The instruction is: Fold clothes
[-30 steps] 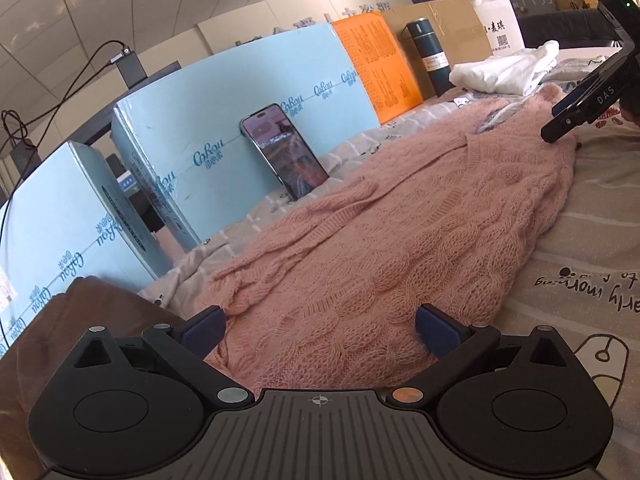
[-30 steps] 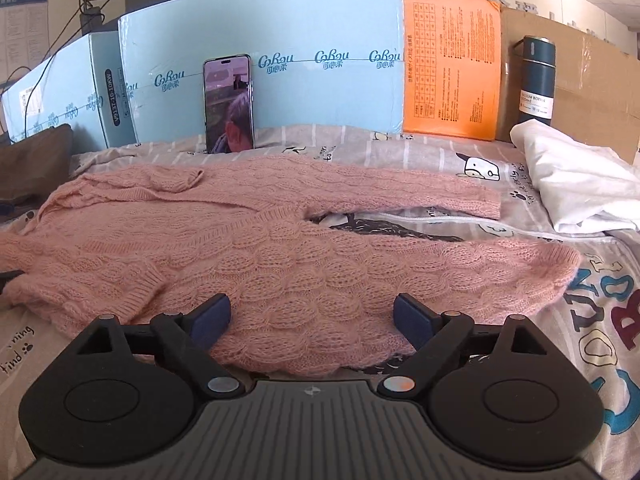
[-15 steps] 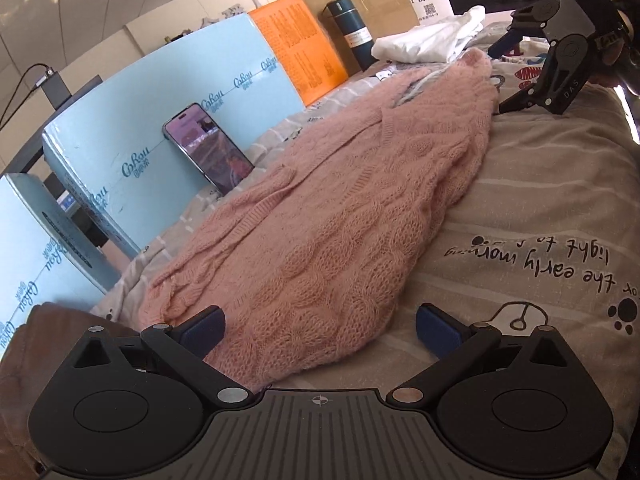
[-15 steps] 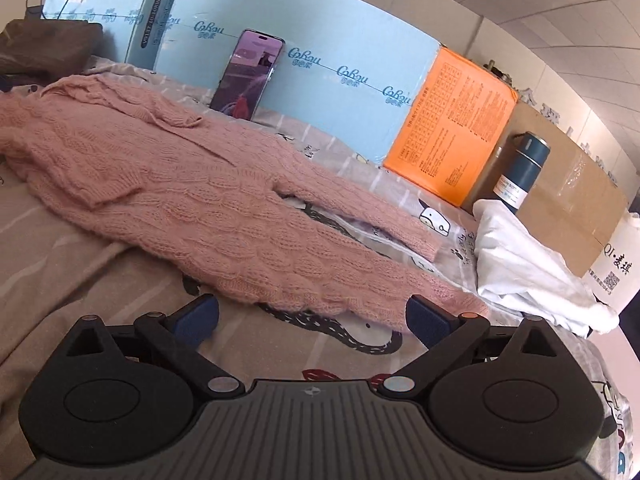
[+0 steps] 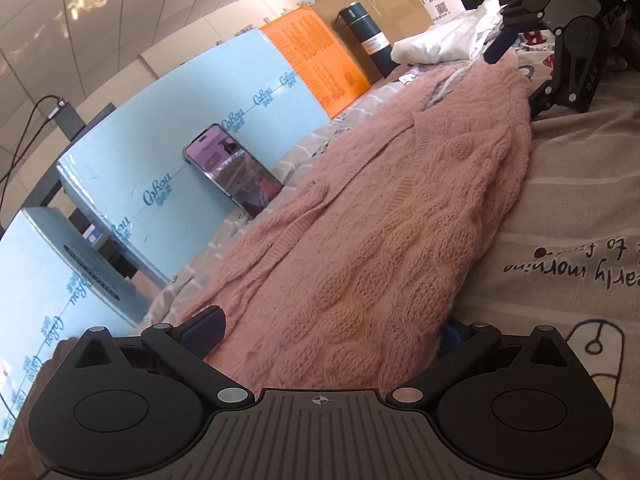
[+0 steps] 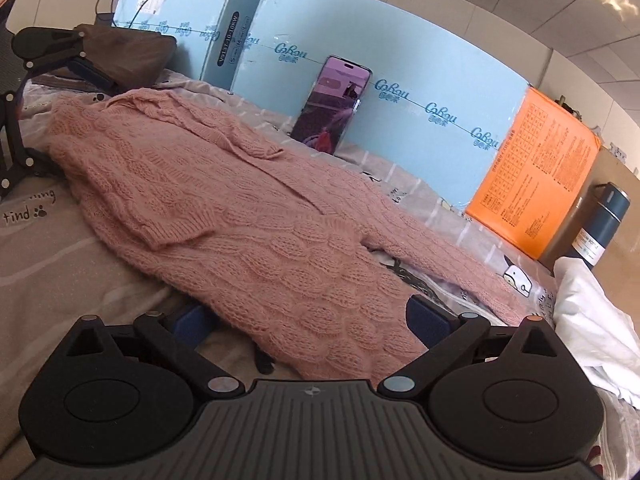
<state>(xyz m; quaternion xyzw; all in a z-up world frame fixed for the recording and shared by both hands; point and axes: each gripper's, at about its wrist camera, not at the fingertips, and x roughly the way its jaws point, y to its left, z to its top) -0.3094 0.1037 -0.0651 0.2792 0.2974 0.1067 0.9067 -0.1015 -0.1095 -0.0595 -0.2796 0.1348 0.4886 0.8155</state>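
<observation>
A pink cable-knit sweater (image 5: 400, 216) lies spread flat on the printed bedsheet (image 5: 568, 208); it also shows in the right wrist view (image 6: 256, 220). My left gripper (image 5: 328, 328) is open, its fingers astride one end of the sweater, knit between them. My right gripper (image 6: 308, 316) is open, its fingers astride the other end near a sleeve (image 6: 436, 256). Each gripper shows in the other's view: the right one (image 5: 520, 72) at the far end, the left one (image 6: 60, 92) at the far left.
Blue foam boards (image 6: 400, 80), an orange board (image 6: 536, 172) and a cardboard box (image 5: 384, 4) wall the back. A phone (image 6: 334, 104) leans on the foam. A dark flask (image 6: 600, 220) and a white garment (image 6: 588, 320) are at the right, a brown cloth (image 6: 128, 52) at the left.
Both grippers have moved in low onto the sweater's two ends, so the knit now lies between their open fingers. The sweater itself lies as before.
</observation>
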